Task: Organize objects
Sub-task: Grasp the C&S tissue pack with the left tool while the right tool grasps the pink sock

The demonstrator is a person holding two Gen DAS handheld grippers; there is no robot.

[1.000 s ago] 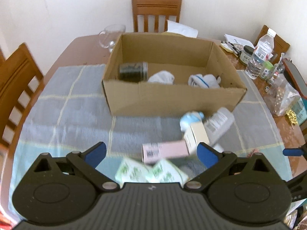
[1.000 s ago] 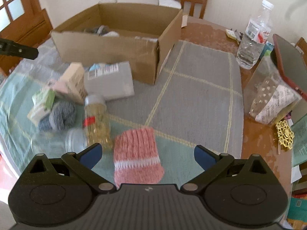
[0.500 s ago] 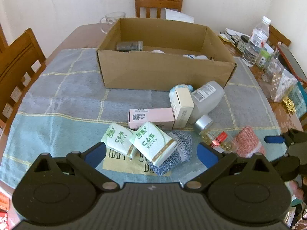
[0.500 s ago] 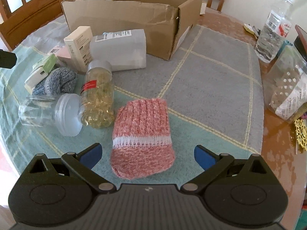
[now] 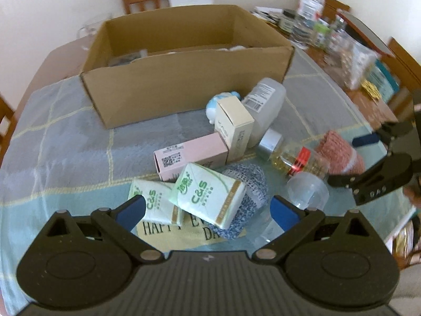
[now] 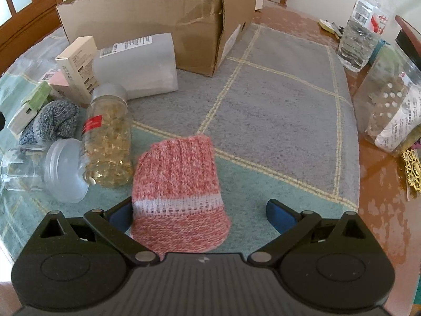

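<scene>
Pink knitted sock [image 6: 179,192] lay folded on the cloth directly ahead of the right gripper [image 6: 198,212], its near end reaching in between the spread fingers and pressing close to the left-hand pad, with a wide gap toward the other pad. Nothing was pinched yet. To take it cleanly, that gripper probably needed to shift a little toward the capsule bottle [image 6: 108,137] side so the sock sat centred, then sink until the pads met the cloth before closing, since soft knit slips out of a high pinch. The capsule bottle lay just beside the sock on the left, so a careless close could nudge it rolling.

The left gripper [image 5: 208,208] was likewise spread and empty, poised over the tissue packs [image 5: 205,192], which leaned on a grey sock [image 5: 250,181]. The cardboard box [image 5: 184,79], the likely destination, stood farther ahead of both tools, beyond the pile.
</scene>
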